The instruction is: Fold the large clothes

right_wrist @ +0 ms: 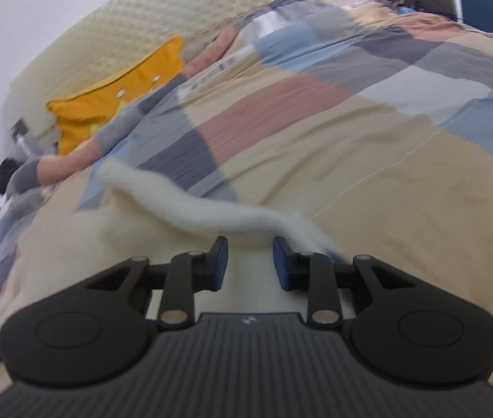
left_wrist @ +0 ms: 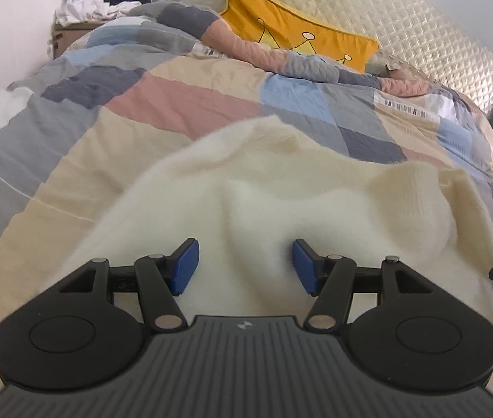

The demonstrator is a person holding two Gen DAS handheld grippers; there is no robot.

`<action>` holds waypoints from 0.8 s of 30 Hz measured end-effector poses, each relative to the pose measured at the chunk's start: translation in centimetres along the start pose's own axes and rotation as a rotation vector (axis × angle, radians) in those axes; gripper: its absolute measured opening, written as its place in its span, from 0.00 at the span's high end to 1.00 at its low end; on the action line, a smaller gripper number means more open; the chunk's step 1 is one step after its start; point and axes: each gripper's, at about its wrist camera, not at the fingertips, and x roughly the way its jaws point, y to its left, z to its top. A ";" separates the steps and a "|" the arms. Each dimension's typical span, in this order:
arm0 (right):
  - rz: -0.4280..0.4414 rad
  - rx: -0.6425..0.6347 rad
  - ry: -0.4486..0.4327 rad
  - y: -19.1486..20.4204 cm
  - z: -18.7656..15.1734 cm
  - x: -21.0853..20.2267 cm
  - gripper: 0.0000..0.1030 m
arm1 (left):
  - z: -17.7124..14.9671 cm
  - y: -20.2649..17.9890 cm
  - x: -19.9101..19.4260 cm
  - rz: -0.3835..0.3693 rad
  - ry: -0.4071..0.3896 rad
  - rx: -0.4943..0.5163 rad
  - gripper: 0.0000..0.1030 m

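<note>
A cream sweater (left_wrist: 281,188) lies rumpled on a patchwork quilt (left_wrist: 163,104) that covers the bed, its fuzzy knit bunched into soft ridges and hollows. The left gripper (left_wrist: 245,266) hangs over the near part of the sweater with its blue pads (left_wrist: 185,266) standing well apart; fabric shows in the gap between them, but the pads press on nothing, so it holds nothing. In the right wrist view the right gripper (right_wrist: 250,264) sits low over the sweater's pale body, and a long fluffy sleeve (right_wrist: 184,205) runs across the quilt just beyond its fingertips. Its jaws stand much narrower than the left ones, with cream fabric filling the gap, yet a clear space remains beside each pad, so I cannot tell whether any cloth is pinched. At the far end of the bed a yellow cushion (left_wrist: 281,31) with crown drawings leans on a quilted cream headboard (left_wrist: 403,17), and a heap of dark and white clothes (left_wrist: 100,0) rests on a cardboard box by the wall. The right view is blurred
</note>
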 end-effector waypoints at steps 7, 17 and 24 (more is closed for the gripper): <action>-0.177 0.086 -0.070 -2.6 1.3 -0.8 0.73 | -0.1 0.1 0.1 0.004 0.001 0.002 0.37; -0.019 0.097 -0.038 -2.5 1.2 -2.2 0.73 | -0.5 0.0 -0.3 0.015 -0.005 0.001 0.37; 0.118 -0.137 -0.080 2.6 -0.7 -6.0 0.73 | -0.8 -0.5 -1.6 0.043 -0.036 0.047 0.37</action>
